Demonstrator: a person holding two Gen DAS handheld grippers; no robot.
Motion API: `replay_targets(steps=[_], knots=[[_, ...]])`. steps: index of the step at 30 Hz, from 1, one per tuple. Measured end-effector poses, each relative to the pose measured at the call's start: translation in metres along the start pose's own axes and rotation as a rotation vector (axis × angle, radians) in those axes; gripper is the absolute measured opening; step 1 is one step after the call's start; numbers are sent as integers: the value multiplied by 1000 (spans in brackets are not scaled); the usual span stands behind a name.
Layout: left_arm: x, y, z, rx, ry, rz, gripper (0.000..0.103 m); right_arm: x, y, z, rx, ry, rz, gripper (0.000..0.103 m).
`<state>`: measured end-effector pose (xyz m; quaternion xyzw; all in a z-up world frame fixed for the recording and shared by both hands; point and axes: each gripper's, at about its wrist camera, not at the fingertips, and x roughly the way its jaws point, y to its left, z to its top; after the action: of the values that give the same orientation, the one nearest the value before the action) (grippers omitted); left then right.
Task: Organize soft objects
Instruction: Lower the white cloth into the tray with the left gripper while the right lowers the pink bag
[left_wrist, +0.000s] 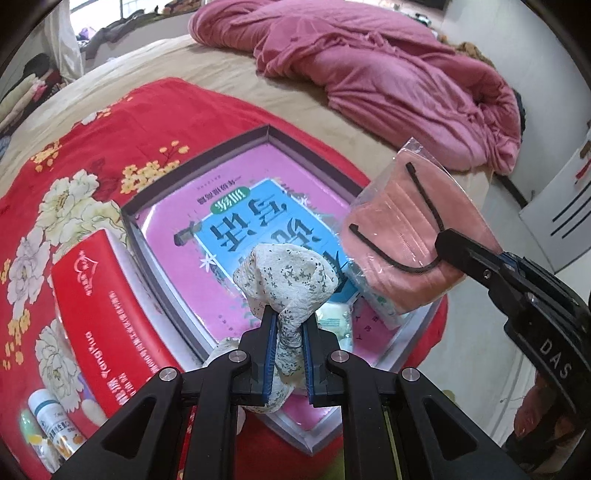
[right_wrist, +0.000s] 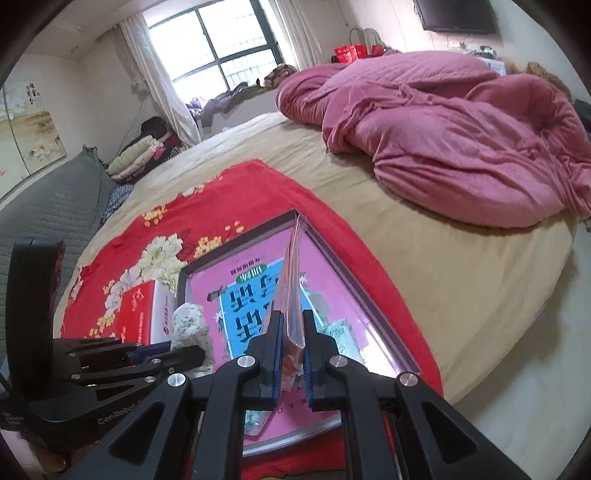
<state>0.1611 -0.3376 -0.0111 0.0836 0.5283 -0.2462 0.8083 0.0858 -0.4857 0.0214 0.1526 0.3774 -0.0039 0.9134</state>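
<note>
Left gripper (left_wrist: 288, 321) clamps floral cloth (left_wrist: 286, 275) over grey box (left_wrist: 207, 155) at frame centre; right gripper (right_wrist: 293, 334) grips bagged mask (left_wrist: 406, 232) right of it.

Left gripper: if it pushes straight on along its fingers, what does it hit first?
Probably the pink book lying in the open box. The left gripper, shut on the floral cloth, points down over it. Nothing else shows in between, though depth is unclear.
</note>
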Motion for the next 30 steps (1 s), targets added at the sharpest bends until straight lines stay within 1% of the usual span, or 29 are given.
replay_targets(steps=[6, 11, 16, 19, 21, 23, 26, 30], knots=[[13, -4, 5, 23, 28, 9, 13, 18, 0, -8, 10, 37, 18, 9], [20, -4, 6, 18, 36, 13, 13, 33, 0, -13, 5, 72, 12, 9], [25, -2, 6, 13, 46, 9, 13, 45, -8, -18, 35, 96, 13, 9], [28, 1, 6, 7, 50, 12, 13, 50, -12, -19, 43, 100, -2, 9], [29, 3, 6, 2, 53, 14, 14, 51, -11, -19, 21, 98, -28, 11], [32, 3, 6, 0, 57, 14, 14, 54, -8, -20, -12, 105, -41, 11], [34, 3, 6, -1, 64, 12, 14, 55, -5, -21, -48, 102, -84, 11], [38, 4, 6, -4, 71, 12, 14, 54, -6, -20, -56, 99, -95, 12]])
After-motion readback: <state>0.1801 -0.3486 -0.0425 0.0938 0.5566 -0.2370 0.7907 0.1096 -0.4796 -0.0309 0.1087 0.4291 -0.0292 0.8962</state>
